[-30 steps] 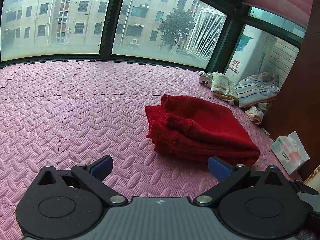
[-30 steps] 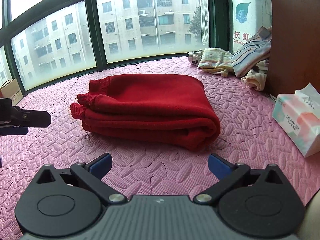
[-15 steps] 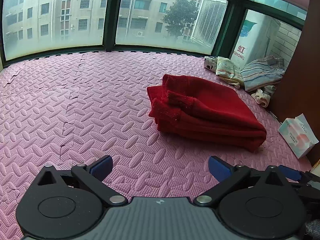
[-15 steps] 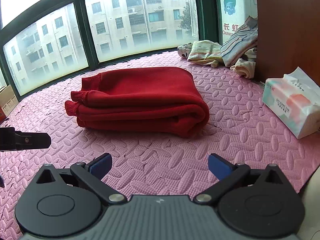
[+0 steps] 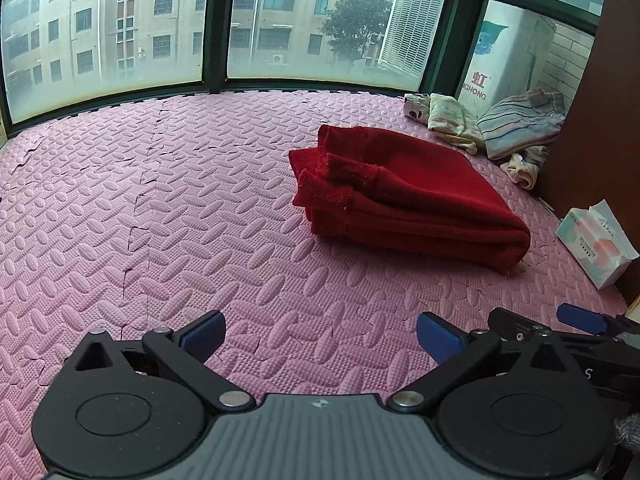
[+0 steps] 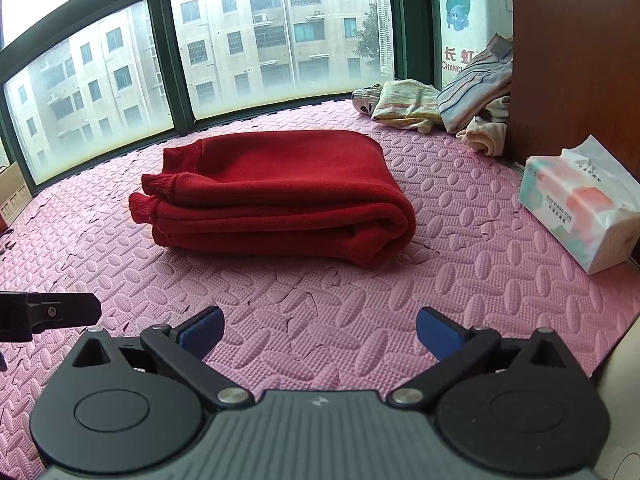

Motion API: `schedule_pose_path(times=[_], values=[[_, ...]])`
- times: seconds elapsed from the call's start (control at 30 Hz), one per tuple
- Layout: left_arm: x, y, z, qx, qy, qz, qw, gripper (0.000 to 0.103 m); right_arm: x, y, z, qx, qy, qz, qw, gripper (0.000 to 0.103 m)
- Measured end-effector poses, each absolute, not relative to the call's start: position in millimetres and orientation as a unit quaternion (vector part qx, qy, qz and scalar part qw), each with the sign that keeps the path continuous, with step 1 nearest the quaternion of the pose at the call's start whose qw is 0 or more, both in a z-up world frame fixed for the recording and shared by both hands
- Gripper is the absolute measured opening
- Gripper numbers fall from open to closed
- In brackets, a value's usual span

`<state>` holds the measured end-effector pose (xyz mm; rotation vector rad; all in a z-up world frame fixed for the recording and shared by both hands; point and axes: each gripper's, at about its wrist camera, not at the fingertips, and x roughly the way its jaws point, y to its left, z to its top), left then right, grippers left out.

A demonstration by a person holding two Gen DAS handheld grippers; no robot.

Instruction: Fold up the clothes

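A red sweater (image 5: 404, 196) (image 6: 280, 192) lies folded into a thick rectangle on the pink foam mat (image 5: 160, 208) (image 6: 460, 280), cuffs at its left end. My left gripper (image 5: 320, 334) hangs open over bare mat, well short and left of the sweater. My right gripper (image 6: 318, 334) is also open with nothing between its fingers, in front of the sweater's near edge and apart from it. One blue fingertip (image 5: 580, 318) of the right gripper shows at the left view's lower right. A black part of the left gripper (image 6: 52, 314) shows at the right view's left edge.
A pile of unfolded clothes (image 5: 504, 128) (image 6: 448, 108) lies in the far right corner by the window. A tissue pack (image 5: 600, 248) (image 6: 580, 208) stands on the mat at the right, beside a brown cabinet wall (image 6: 572, 60). Windows bound the mat at the back.
Both grippers have pulled back from the folded sweater, which now sits farther off in both views. The right gripper's fingertip has come into the left view.
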<state>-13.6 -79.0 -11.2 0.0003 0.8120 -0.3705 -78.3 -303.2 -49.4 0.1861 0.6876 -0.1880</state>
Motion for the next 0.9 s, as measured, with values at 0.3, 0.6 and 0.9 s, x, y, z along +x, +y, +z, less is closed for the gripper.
schedule_pose_path(times=[0.3, 0.6, 0.9], values=[[-18, -81, -17, 0.013, 0.401, -0.178, 0.898, 0.103, -79, -303, -50, 0.093, 0.340, -0.095, 0.931, 0.103], [-23, -86, -20, 0.025, 0.404, -0.186, 0.895, 0.103, -78, -303, -52, 0.095, 0.344, -0.094, 0.929, 0.103], [-25, -91, -24, 0.034, 0.408, -0.192, 0.892, 0.103, -78, -305, -55, 0.099, 0.349, -0.098, 0.927, 0.103]])
